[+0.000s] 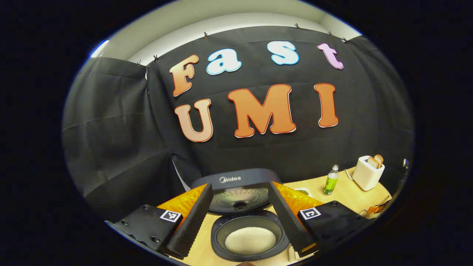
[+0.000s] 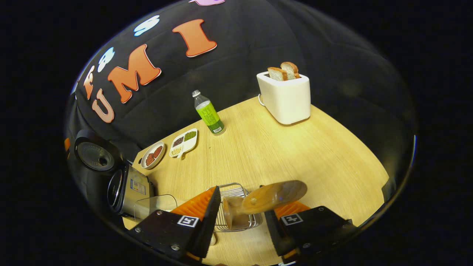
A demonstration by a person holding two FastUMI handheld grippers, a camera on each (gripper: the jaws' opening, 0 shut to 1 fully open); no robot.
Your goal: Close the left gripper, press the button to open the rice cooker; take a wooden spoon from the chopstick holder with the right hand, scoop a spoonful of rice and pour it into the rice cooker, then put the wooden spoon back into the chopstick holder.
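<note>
In the left gripper view, the left gripper [image 1: 240,218] hangs above the open rice cooker [image 1: 248,236], its two black-padded fingers [image 1: 190,221] spread wide apart and holding nothing. The cooker's lid [image 1: 238,192] stands raised behind the pot, and a pale mound of rice [image 1: 250,240] lies in the dark inner pot, seen between the fingers. The cooker sits on a light wooden table [image 1: 347,192]. Well to the right of the cooker on that table stand a green-labelled bottle [image 1: 331,180] and, farther right, a white toaster [image 1: 369,172] with bread slices poking out of the top.

In the right gripper view, the right gripper [image 2: 240,218] is over the near edge of the table [image 2: 295,147], its fingers parted, with the wooden spoon [image 2: 273,195] lying across the gap between them. The spoon's bowl reaches over the right finger; whether the pads actually press on it cannot be told. Just beyond the fingers stands the wire chopstick holder [image 2: 236,207], and the spoon's handle end appears to lie within it. Left of the holder sits the rice cooker [image 2: 122,188], lid [image 2: 94,151] up, with a clear container [image 2: 155,205] just beside it. Beyond the cooker lie a small round dish [image 2: 153,155] and a divided white dish [image 2: 183,142] of grains. The bottle [image 2: 208,112] and toaster [image 2: 284,96] stand well beyond the holder, near the black cloth wall.
</note>
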